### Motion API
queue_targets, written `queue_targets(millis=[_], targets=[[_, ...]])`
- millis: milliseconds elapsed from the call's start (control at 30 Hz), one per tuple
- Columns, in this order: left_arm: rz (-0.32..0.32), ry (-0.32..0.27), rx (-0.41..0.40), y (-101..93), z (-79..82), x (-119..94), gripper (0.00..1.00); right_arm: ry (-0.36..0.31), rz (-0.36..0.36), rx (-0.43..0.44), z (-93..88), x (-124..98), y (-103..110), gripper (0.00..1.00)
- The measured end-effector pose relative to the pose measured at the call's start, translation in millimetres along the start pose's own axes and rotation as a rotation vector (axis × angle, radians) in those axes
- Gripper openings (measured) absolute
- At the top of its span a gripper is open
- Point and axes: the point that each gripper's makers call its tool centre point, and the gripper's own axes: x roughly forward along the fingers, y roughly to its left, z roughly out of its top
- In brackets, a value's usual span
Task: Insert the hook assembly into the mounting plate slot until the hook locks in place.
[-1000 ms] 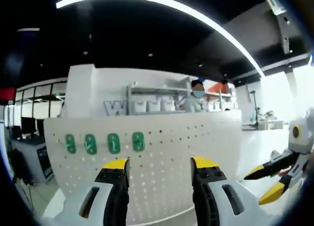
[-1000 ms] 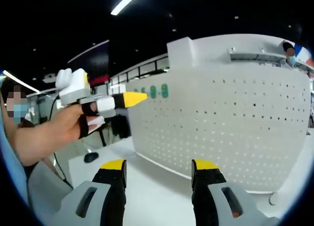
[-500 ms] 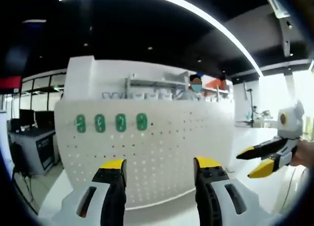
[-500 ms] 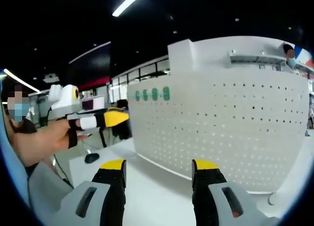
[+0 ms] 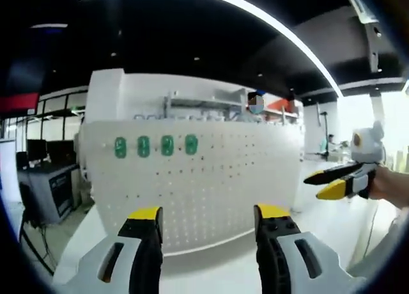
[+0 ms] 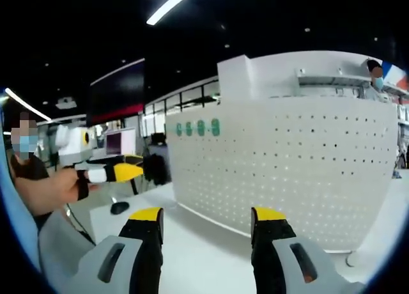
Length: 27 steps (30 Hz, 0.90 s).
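Facing the pegboard (image 5: 211, 179), left gripper (image 5: 208, 212) has jaws apart, empty. Four green hooks (image 5: 155, 146) sit in a row at upper left, ahead and left of it. Right gripper (image 6: 208, 213), also apart and empty, is probably farther away.

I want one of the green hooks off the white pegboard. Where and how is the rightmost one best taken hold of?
Judging from their look, grip the rightmost green hook across its narrow sides, coming straight at the pegboard face. It stands upright, taller than wide; its right side is free, but the next hook sits close on its left. The left gripper is open and faces the board.
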Motion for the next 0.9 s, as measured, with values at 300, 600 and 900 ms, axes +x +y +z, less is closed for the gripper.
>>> queue_targets(millis=[300,600,900], targets=[[0.013,0.021,0.001,7.4,-9.5,-32.6,0.59,-0.014,0.005,-0.011,5.6,-7.0,6.2,0.56],[0.011,0.017,0.004,9.6,-9.7,-48.8,0.59,-0.033,0.011,-0.027,11.3,-17.5,16.4,0.57],[0.016,0.032,0.000,10.7,-16.9,-60.8,0.59,-0.031,-0.015,-0.048,8.4,-28.6,15.6,0.59]])
